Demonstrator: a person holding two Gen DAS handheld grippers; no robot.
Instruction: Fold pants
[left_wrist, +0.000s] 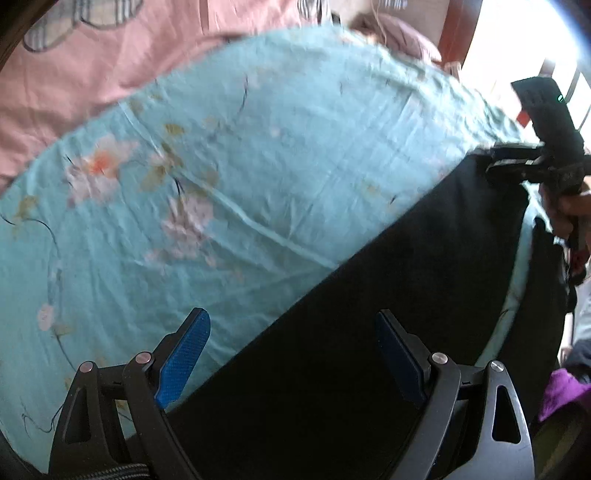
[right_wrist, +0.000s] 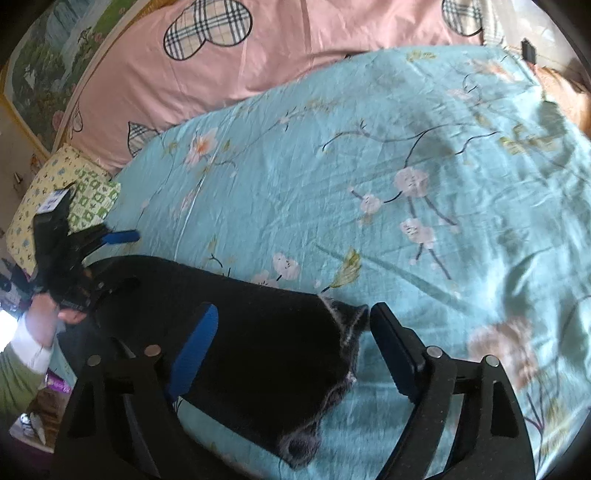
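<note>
Black pants (left_wrist: 369, 302) lie flat along the near edge of a teal flowered bedsheet (left_wrist: 258, 166). My left gripper (left_wrist: 295, 354) hovers open above one end of them; its left blue pad (left_wrist: 184, 358) is over the sheet and its right one over the cloth. My right gripper (left_wrist: 495, 162) shows at the pants' far end. In the right wrist view the pants (right_wrist: 258, 332) end in a grey-edged hem between the pads of my open right gripper (right_wrist: 295, 343), which do not press on it. My left gripper (right_wrist: 129, 260) stands open at the other end, held by a hand (right_wrist: 40, 317).
A pink quilt with plaid hearts (right_wrist: 295, 48) lies across the far side of the bed. A yellow patterned pillow (right_wrist: 74, 192) sits at the far left corner. Purple items (left_wrist: 565, 391) lie off the bed's near edge. The teal sheet (right_wrist: 406, 166) stretches wide beyond the pants.
</note>
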